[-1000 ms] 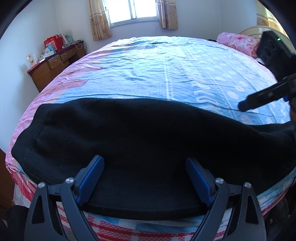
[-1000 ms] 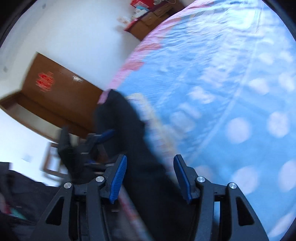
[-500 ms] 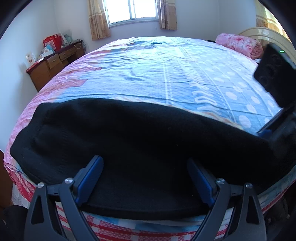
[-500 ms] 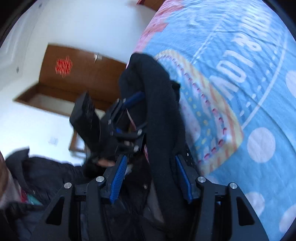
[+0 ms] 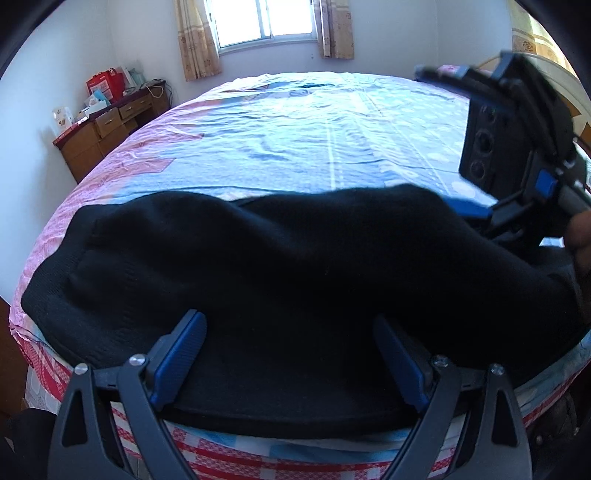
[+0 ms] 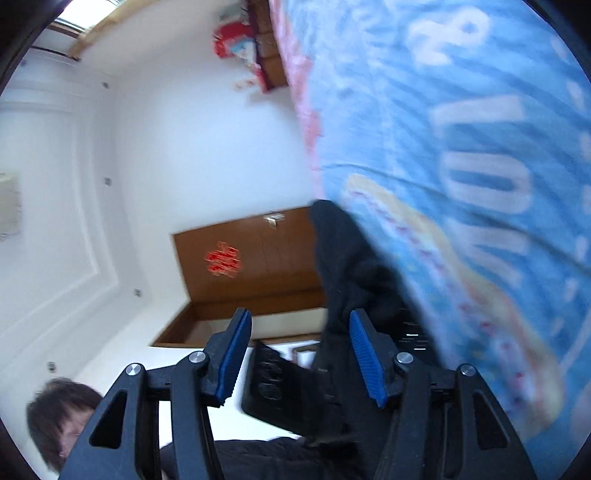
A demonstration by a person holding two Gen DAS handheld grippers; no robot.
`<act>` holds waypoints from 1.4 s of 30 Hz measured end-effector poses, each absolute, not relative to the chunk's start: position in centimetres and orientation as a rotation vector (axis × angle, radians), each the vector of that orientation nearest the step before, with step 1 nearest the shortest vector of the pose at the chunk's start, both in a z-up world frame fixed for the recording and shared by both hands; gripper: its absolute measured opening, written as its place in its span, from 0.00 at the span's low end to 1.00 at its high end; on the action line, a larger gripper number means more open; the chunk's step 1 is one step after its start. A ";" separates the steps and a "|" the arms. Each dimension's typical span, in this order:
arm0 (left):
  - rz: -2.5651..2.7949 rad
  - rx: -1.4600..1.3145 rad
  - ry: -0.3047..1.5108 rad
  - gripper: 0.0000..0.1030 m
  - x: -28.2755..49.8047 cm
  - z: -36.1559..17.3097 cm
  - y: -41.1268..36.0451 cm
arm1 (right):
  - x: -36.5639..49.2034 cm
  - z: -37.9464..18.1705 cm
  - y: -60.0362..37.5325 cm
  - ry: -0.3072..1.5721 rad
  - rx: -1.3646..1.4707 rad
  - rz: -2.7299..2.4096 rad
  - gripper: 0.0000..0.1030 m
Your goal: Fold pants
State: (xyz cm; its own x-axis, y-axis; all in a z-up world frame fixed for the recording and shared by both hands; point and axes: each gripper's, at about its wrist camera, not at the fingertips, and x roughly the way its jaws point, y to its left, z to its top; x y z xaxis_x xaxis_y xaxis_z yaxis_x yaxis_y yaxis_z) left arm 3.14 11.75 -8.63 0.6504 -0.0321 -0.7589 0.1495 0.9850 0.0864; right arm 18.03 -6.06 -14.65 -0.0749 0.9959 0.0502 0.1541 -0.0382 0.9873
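Note:
Black pants (image 5: 258,266) lie across the near edge of the bed in the left wrist view, their right end lifted and folded over toward the left. My left gripper (image 5: 290,362) is open, its blue pads either side of the cloth's near edge. My right gripper (image 6: 301,354) is open and rolled sideways; the pants (image 6: 351,273) hang by its right pad, not pinched. The right gripper's body (image 5: 517,140) shows at the right of the left wrist view, above the lifted cloth.
The bed (image 5: 332,122) has a blue and pink printed sheet. A wooden dresser (image 5: 107,129) stands at the left wall under a window (image 5: 266,18). A brown door (image 6: 258,266) and the person's head (image 6: 62,417) show in the right wrist view.
My right gripper rolled over and rose from the bed's right edge. The right end of the pants came up and over toward the left. My left gripper stayed in place.

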 end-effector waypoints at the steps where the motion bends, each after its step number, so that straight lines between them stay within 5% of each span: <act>1: -0.106 0.146 0.858 0.91 3.1 -8.6 11.8 | 17.9 -14.2 -6.0 1.350 1.297 1.235 0.56; 14: -0.105 0.146 0.852 0.92 2.9 -8.7 11.6 | 15.9 -12.7 -7.3 1.455 0.870 1.050 0.56; 24: -0.098 0.153 0.851 0.92 2.8 -8.8 11.3 | 20.2 -14.9 -1.8 1.575 1.025 1.129 0.56; 36: -0.102 0.151 0.851 0.94 2.8 -8.8 11.2 | 22.3 -9.9 -9.7 1.035 1.403 1.182 0.57; 42: -0.108 0.151 0.853 0.95 2.6 -8.8 11.3 | 22.8 -7.2 -11.2 1.140 1.050 1.039 0.57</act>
